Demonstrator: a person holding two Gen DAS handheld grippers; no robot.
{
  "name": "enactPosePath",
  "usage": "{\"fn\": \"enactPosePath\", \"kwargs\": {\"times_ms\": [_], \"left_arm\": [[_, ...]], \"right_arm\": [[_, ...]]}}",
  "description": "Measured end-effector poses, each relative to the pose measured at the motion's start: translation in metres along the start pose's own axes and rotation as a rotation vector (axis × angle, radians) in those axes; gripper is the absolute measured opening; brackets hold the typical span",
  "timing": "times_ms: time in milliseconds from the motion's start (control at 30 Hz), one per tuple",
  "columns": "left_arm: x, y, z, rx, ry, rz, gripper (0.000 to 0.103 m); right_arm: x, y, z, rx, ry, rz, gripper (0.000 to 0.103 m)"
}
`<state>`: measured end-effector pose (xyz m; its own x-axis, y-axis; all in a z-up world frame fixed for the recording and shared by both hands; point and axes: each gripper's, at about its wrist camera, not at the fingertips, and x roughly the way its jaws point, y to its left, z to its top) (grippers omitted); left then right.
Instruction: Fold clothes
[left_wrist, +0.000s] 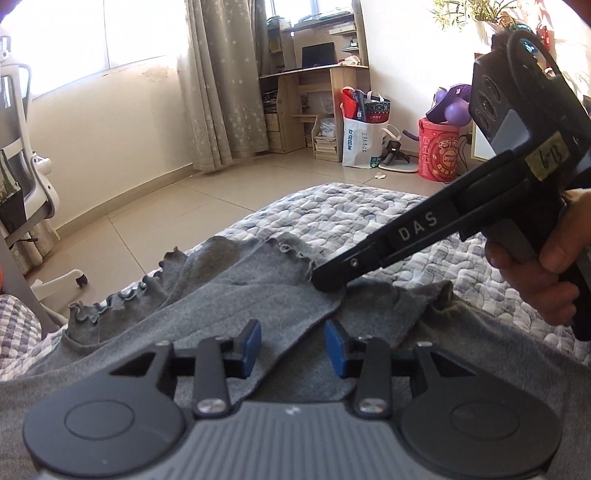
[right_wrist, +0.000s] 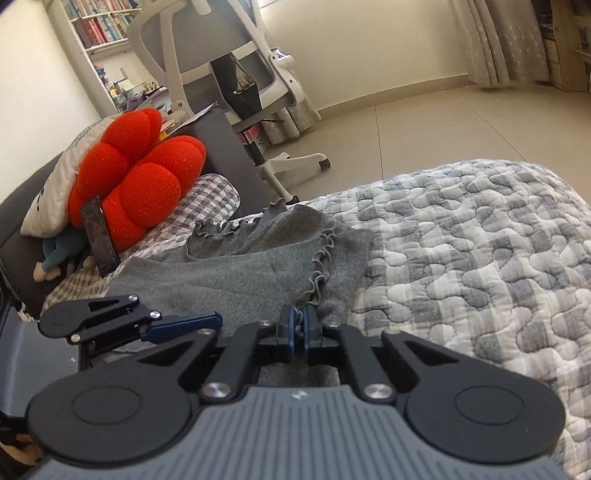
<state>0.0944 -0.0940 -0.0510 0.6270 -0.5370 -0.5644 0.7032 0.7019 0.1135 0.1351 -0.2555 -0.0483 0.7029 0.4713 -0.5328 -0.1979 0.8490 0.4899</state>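
Observation:
A grey knit garment (left_wrist: 236, 295) with ruffled hems lies crumpled on the quilted bed cover (left_wrist: 351, 214). One sleeve runs diagonally across it. In the left wrist view, my left gripper (left_wrist: 293, 347) stands open low over that sleeve, with nothing between its blue pads (left_wrist: 249, 347). My right gripper (left_wrist: 327, 282), held by a hand (left_wrist: 535, 280), comes in from the right with its tip at the sleeve's frilled end. In the right wrist view, my right gripper (right_wrist: 299, 328) is shut on the ruffled edge of the garment (right_wrist: 229, 280). One blue finger (right_wrist: 184, 325) of the left gripper shows at the left.
A red cushion (right_wrist: 140, 184), a white pillow (right_wrist: 55, 192) and a soft toy (right_wrist: 59, 254) sit at the head of the bed. A white office chair (right_wrist: 221, 48) stands on the tiled floor (left_wrist: 155, 206) beside the bed. Bags (left_wrist: 362, 125) and a red box (left_wrist: 439, 151) stand by the far wall.

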Motion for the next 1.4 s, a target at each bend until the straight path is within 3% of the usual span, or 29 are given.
{"fn": "enactPosePath", "kwargs": {"times_ms": [167,233,300,400,433,467,500,667,733,767,867,1033,1233,1333,1400], "left_arm": [[0.004,-0.012,0.010,0.005,-0.051,-0.003,0.039],[0.007,-0.015,0.013,0.001,-0.067,0.005,0.032],[0.010,-0.015,0.015,-0.018,-0.056,0.010,0.001],[0.009,-0.010,0.011,-0.060,-0.061,0.024,0.001],[0.007,-0.008,0.010,-0.067,-0.068,0.020,0.001],[0.004,-0.007,0.009,-0.074,-0.076,0.015,0.001],[0.002,-0.007,0.009,-0.069,-0.080,0.011,0.001],[-0.008,-0.017,0.008,-0.022,-0.102,-0.001,0.001],[-0.012,-0.021,0.010,-0.003,-0.116,0.006,0.001],[-0.014,-0.022,0.011,0.002,-0.122,0.008,0.001],[-0.022,-0.023,0.015,-0.002,-0.141,-0.002,0.001],[-0.028,-0.025,0.019,-0.018,-0.144,-0.083,0.001],[-0.028,-0.026,0.013,-0.010,-0.084,-0.180,0.003],[-0.035,-0.017,0.009,-0.039,-0.072,-0.208,0.009],[-0.042,-0.002,0.007,-0.077,-0.070,-0.174,0.018]], "right_arm": [[-0.012,-0.003,0.007,0.109,-0.013,0.121,0.006],[-0.013,-0.002,0.010,0.123,-0.006,0.150,0.006],[-0.011,-0.005,0.013,0.139,-0.004,0.145,0.014],[-0.005,-0.017,0.014,0.216,0.018,0.162,0.021],[-0.003,-0.021,0.015,0.243,0.025,0.168,0.027],[-0.002,-0.022,0.015,0.248,0.021,0.167,0.040],[-0.002,-0.022,0.016,0.247,0.014,0.165,0.043],[-0.001,-0.020,0.019,0.244,-0.021,0.152,0.042],[0.000,-0.020,0.020,0.243,-0.035,0.147,0.011],[0.000,-0.019,0.020,0.242,-0.042,0.145,0.008],[0.001,-0.019,0.022,0.240,-0.063,0.137,0.008],[-0.020,-0.012,0.019,0.172,-0.113,0.077,0.008],[-0.019,-0.009,0.003,0.091,-0.065,-0.011,0.008],[-0.016,-0.013,-0.005,0.081,-0.044,-0.039,0.008],[-0.018,-0.014,-0.007,0.077,-0.045,-0.036,0.008]]}}
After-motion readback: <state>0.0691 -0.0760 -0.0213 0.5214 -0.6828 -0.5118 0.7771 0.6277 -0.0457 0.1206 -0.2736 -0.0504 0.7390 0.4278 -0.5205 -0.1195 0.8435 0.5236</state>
